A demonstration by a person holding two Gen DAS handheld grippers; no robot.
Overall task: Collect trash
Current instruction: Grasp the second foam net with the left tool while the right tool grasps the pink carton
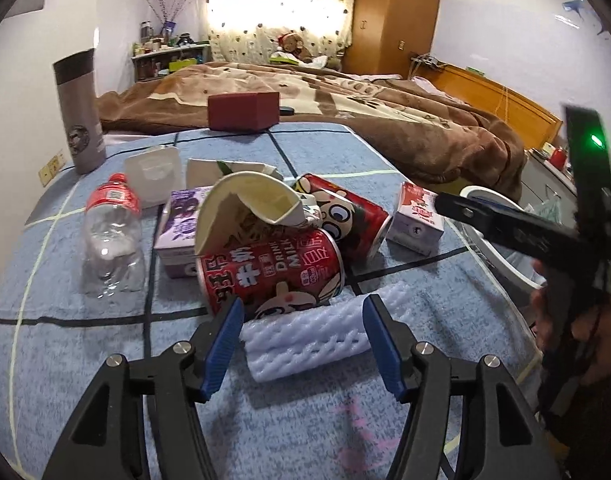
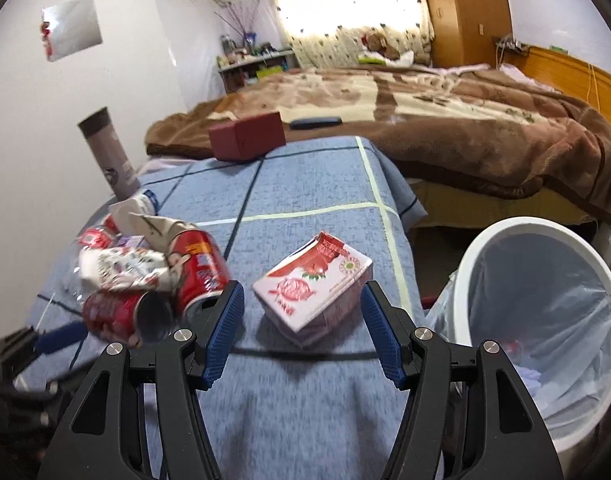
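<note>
left wrist view: left tongs (image 1: 301,340) stand wide, holding nothing, with the foam net (image 1: 305,340) between the pads and a red milk can (image 1: 271,276) just beyond; closing could nudge that can.

right wrist view: right tongs (image 2: 301,328) stand wide and empty around the pink carton (image 2: 313,292); the bin (image 2: 465,280) is right; a skewed grip might slip.

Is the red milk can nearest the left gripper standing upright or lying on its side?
On its side: the red milk can lies on the blue cloth, its print reading sideways.
</note>
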